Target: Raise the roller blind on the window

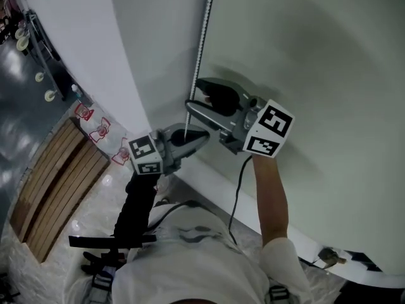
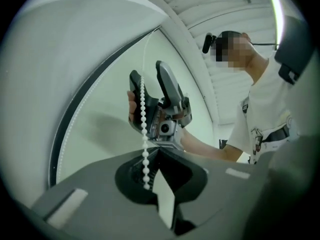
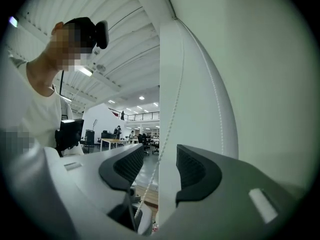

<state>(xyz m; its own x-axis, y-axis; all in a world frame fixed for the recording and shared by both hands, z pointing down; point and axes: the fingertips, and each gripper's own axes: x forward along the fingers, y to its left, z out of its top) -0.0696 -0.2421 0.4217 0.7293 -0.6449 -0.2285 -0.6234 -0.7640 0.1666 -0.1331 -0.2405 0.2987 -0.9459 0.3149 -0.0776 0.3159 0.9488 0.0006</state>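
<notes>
Bead chain [image 2: 143,115] pinched in left gripper [image 2: 154,153]; right gripper [image 3: 159,156] spread around it

Left hand-held gripper [image 2: 157,151] clamped; right hand-held gripper [image 3: 160,160] agape

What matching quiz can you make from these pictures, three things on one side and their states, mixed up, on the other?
Column one:
1. left gripper
2. right gripper
3. bead chain

Column two:
A. white, hanging down
B. jaws closed on the bead chain
C. jaws wide apart

Pairs: 1-B, 2-C, 3-A
</notes>
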